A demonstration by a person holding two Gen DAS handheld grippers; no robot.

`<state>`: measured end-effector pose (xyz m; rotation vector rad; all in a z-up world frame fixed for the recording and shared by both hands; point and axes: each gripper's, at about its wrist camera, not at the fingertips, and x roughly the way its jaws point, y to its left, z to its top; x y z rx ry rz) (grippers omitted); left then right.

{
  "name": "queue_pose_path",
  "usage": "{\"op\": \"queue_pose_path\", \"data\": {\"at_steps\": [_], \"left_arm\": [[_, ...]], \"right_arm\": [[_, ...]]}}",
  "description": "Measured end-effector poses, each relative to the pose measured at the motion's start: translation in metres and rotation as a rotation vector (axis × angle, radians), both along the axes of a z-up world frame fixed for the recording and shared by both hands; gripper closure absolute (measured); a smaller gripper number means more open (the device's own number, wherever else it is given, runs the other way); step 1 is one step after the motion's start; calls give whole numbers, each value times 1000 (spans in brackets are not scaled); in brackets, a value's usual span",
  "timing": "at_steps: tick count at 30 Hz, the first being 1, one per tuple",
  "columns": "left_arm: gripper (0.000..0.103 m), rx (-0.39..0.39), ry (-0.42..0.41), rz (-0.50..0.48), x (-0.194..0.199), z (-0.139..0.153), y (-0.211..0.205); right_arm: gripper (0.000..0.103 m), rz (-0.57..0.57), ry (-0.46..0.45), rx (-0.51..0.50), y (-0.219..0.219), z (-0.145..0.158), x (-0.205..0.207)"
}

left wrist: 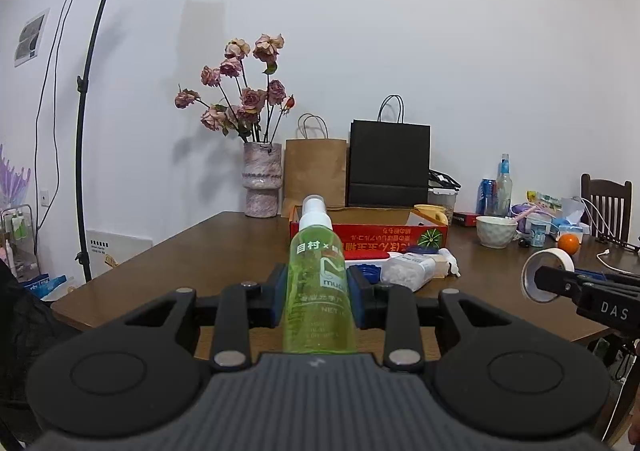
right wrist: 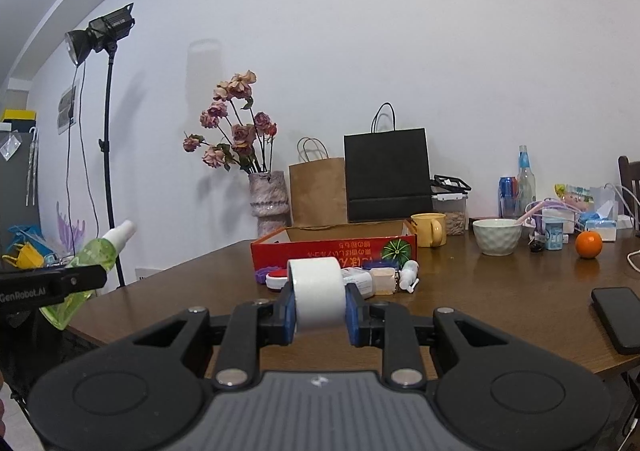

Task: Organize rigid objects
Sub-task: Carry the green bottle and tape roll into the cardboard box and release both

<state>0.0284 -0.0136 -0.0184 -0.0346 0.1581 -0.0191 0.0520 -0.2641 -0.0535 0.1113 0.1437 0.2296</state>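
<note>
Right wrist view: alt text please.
The right tool is shut on a white tape roll above a brown table. Beyond sits an open red box; at left, the left tool holds a green spray bottle.

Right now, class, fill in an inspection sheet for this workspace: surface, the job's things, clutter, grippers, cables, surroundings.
Surface: brown wooden table, crowded along the far side.
Job's things: green spray bottle and white tape roll, both held above the table; open red box with small items in front of it.
Clutter: yellow mug, bowl, orange, phone, cans and bottles at the far right.
Grippers: left gripper jaws shut on the bottle; right gripper jaws shut on the roll.
Cables: white cable at the table's right edge.
Surroundings: flower vase, two paper bags, studio light, white wall.
</note>
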Motion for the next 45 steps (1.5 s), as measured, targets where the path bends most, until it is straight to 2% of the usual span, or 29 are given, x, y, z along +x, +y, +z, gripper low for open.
{"op": "queue_pose_path", "data": {"at_steps": [4, 11, 18, 23, 27, 30, 35, 39, 41, 45], "left_arm": [[71, 15, -15, 8, 9, -2, -2], [71, 15, -46, 10, 51, 8, -11], [71, 48, -80, 14, 110, 20, -20], [71, 39, -81, 26, 153, 28, -20], [71, 33, -67, 14, 197, 43, -15], [71, -25, -22, -8, 236, 60, -2], [71, -21, -87, -21, 290, 90, 8], [71, -72, -39, -60, 339, 111, 14], [71, -61, -19, -58, 364, 118, 13], [71, -91, 136, -109, 432, 121, 19]], "right_arm": [[79, -6, -3, 4, -2, 0, 12], [79, -26, 7, 21, -17, 8, 56], [79, -20, 40, 19, -36, 25, 125], [79, -18, 46, 9, -41, 39, 171], [79, 7, 58, -11, -42, 56, 214], [79, 45, 74, -9, -44, 74, 246], [79, 66, 76, -25, -43, 105, 306], [79, 99, 110, -38, -39, 125, 358], [79, 108, 152, -30, -39, 134, 392], [79, 131, 283, 4, -41, 138, 467]]}}
